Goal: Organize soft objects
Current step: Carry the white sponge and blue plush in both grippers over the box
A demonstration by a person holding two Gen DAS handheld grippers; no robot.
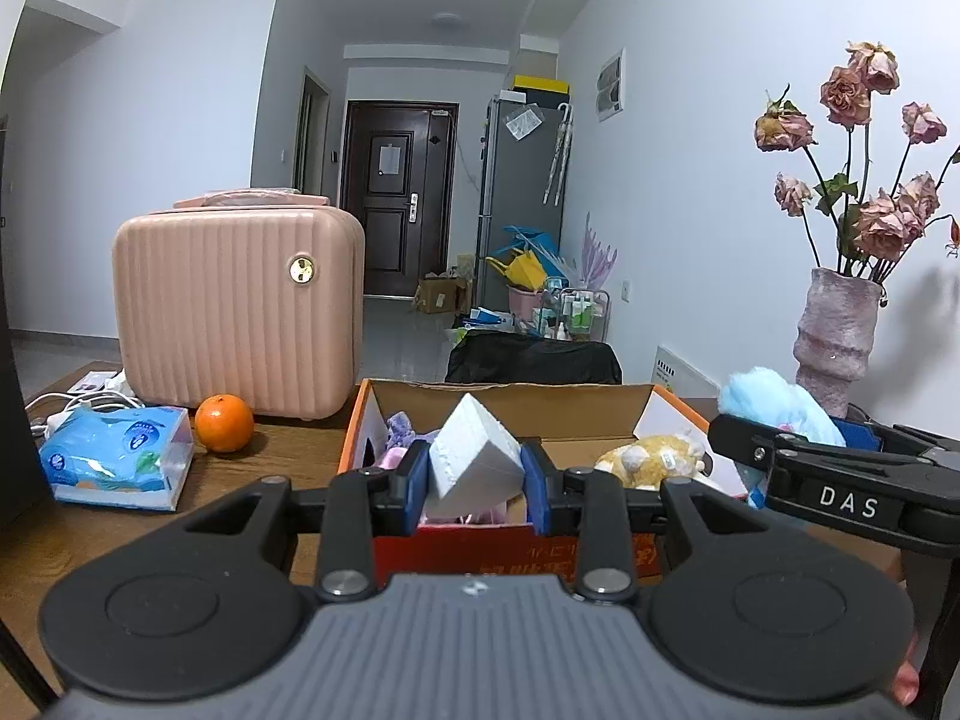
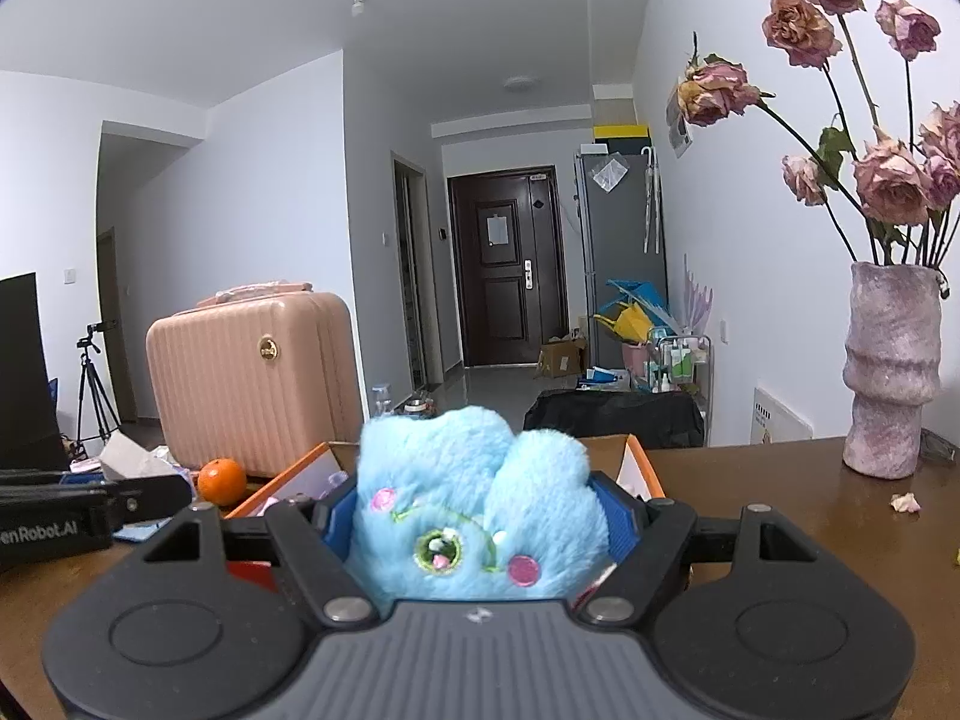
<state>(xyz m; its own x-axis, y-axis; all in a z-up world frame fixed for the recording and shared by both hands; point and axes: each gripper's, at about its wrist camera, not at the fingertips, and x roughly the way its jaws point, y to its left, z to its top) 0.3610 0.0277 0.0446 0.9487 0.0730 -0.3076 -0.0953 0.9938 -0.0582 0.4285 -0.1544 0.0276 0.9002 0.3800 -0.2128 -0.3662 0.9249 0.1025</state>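
Soft things up over the orange cardboard box [image 1: 672, 405]!
White foam block [image 1: 474, 450] tilted on a corner above it; fluffy blue plush toy [image 2: 474, 504] alongside, face forward; a small tan plush animal [image 1: 654, 456] lies inside, purple and pink fabric bits beside it.

The right tool [image 2: 474, 525] grips a blue plush toy [image 2: 474, 498] above the box [image 2: 642, 468].

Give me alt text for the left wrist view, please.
The left gripper is shut on a white foam block above an open orange cardboard box holding plush toys. The right gripper holds a blue plush at right; beyond sit an orange and a pink case.
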